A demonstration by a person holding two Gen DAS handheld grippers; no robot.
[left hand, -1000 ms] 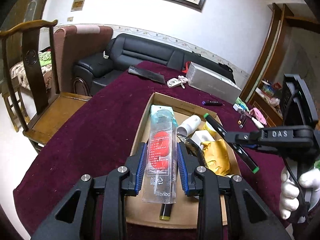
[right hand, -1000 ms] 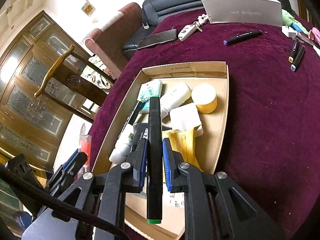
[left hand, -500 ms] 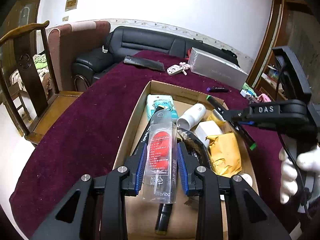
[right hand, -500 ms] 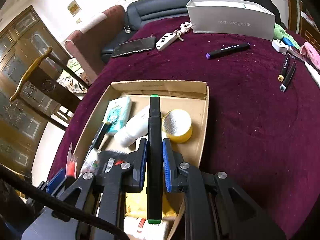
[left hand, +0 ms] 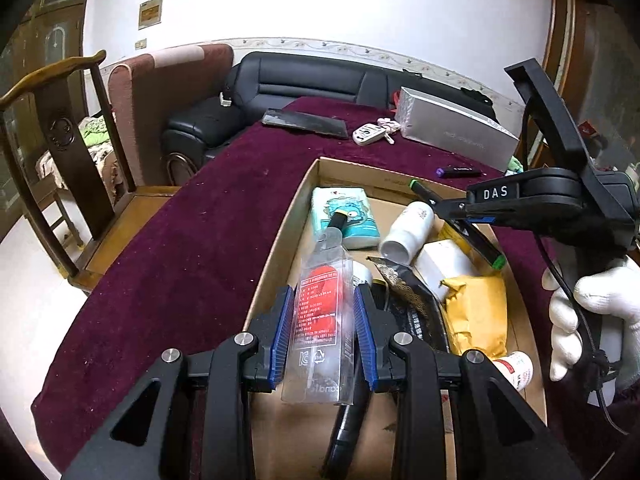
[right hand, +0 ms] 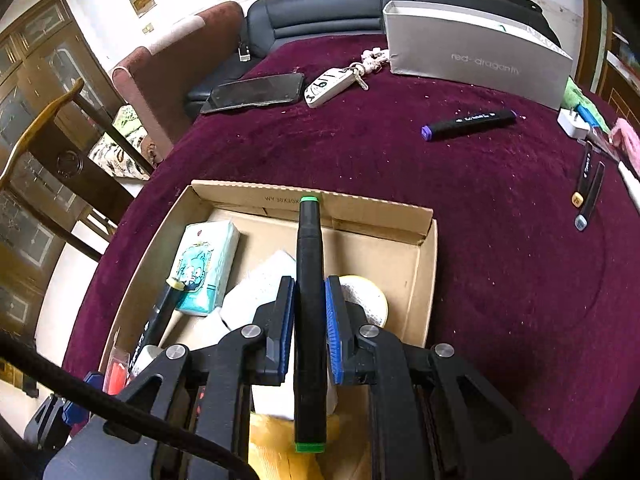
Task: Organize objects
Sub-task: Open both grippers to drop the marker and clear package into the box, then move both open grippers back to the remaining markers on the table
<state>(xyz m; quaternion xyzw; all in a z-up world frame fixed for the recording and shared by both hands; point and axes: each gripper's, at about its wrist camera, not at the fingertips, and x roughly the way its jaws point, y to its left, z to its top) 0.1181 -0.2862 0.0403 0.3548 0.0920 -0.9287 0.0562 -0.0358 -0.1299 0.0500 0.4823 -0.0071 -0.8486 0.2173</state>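
My left gripper (left hand: 322, 304) is shut on a clear plastic packet with a red label (left hand: 320, 320), held over the left part of the cardboard box (left hand: 280, 236). My right gripper (right hand: 310, 300) is shut on a black marker with green ends (right hand: 309, 264), held above the box (right hand: 428, 280); it also shows in the left wrist view (left hand: 456, 216). In the box lie a tissue pack (left hand: 348, 216), a white bottle (left hand: 408, 228), a yellow packet (left hand: 476, 316), a tape roll (right hand: 372, 300) and a black pen (right hand: 160, 316).
On the maroon tablecloth beyond the box lie a purple-capped marker (right hand: 468, 122), a phone (right hand: 252, 92), a key fob (right hand: 332, 82) and a silver box (right hand: 476, 56). Two more markers (right hand: 586, 188) and a white charger (right hand: 572, 122) lie at the right. A wooden chair (left hand: 60, 148) stands left.
Both grippers have moved forward over the box, still holding their objects. The left gripper's packet has come lower toward the box floor, and the right gripper's marker now points at the far box wall.
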